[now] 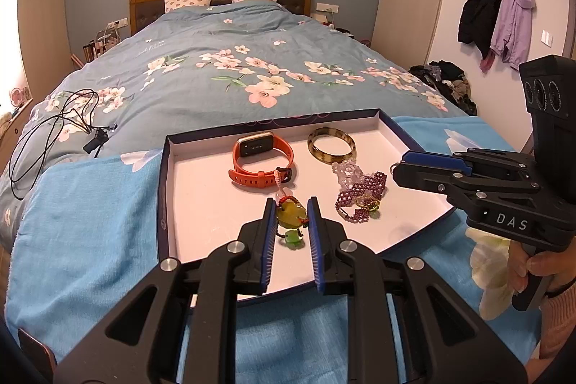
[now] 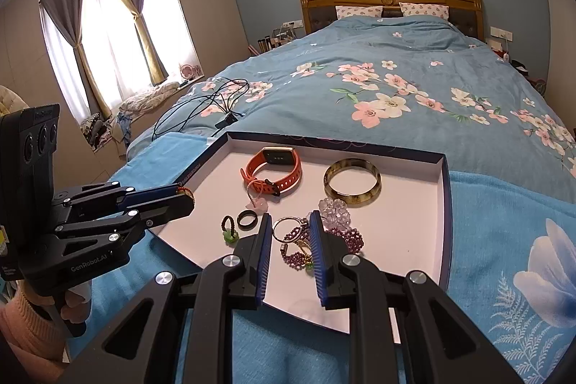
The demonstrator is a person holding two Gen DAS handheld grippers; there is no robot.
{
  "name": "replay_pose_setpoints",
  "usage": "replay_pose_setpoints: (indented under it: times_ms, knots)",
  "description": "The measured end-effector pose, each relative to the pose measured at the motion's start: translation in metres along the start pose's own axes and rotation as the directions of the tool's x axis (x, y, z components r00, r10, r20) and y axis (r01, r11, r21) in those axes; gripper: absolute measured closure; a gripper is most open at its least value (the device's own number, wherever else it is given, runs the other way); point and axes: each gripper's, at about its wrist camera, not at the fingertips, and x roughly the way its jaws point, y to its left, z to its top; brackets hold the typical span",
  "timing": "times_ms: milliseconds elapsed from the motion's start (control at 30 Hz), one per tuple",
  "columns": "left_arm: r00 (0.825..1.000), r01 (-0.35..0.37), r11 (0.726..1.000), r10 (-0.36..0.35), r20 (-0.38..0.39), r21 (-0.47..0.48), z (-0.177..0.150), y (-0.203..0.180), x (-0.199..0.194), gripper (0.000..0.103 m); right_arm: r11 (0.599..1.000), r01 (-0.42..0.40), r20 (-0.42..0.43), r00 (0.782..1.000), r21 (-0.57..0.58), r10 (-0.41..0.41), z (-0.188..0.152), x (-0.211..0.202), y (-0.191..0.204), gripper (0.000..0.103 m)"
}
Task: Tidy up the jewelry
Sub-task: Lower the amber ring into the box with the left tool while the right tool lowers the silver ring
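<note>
A shallow white tray [image 1: 166, 189] [image 2: 445, 204] lies on a blue towel on the bed. In it are an orange watch [image 1: 261, 164] [image 2: 284, 184], a brown bangle [image 1: 331, 146] [image 2: 352, 182], clear and purple beaded bracelets [image 1: 360, 193] [image 2: 347, 234], a black ring [image 2: 247, 220] and a small beaded ring with a green charm [image 2: 229, 231]. My left gripper [image 1: 291, 215] [image 2: 187, 197] is shut on a yellow-green pendant [image 1: 289, 216] with a red cord, over the tray's near side. My right gripper [image 2: 291, 229] [image 1: 396, 168] is shut on a silver ring [image 2: 284, 227] above the purple beads.
The blue towel [image 1: 90, 222] [image 2: 504, 222] covers the foot of a bed with a floral quilt [image 1: 252, 60]. A black cable [image 1: 54, 121] [image 2: 216, 99] lies on the quilt left of the tray. A person's hands [image 1: 532, 269] [image 2: 72, 308] hold the gripper handles. Coats [image 1: 496, 17] hang on the right wall.
</note>
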Motion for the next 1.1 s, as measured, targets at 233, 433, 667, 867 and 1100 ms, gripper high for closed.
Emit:
replay_pose_setpoints:
  times_ms: [233, 433, 667, 867, 1100]
  knots:
    - [1.000, -0.008, 1.000, 0.008, -0.008, -0.006, 0.002, 0.002, 0.007, 0.085, 1.000, 0.009, -0.014, 1.000, 0.007, -0.009, 0.000, 0.006, -0.006, 0.084]
    - [1.000, -0.012, 1.000, 0.012, -0.012, -0.011, 0.002, 0.002, 0.009, 0.085, 1.000, 0.017, -0.024, 1.000, 0.013, -0.016, 0.000, 0.009, -0.006, 0.084]
    - [1.000, -0.018, 1.000, 0.018, -0.022, -0.021, 0.003, 0.007, 0.016, 0.085, 1.000, 0.023, -0.027, 0.999, 0.014, -0.022, 0.001, 0.011, -0.007, 0.084]
    - [0.999, -0.024, 0.999, 0.023, -0.036, -0.024, 0.003, 0.008, 0.022, 0.085, 1.000, 0.027, -0.036, 0.999, 0.016, -0.026, 0.002, 0.014, -0.009, 0.084]
    - [0.998, -0.029, 0.999, 0.027, -0.051, -0.028, 0.004, 0.009, 0.029, 0.085, 0.999, 0.029, -0.042, 0.999, 0.016, -0.028, 0.003, 0.017, -0.010, 0.084]
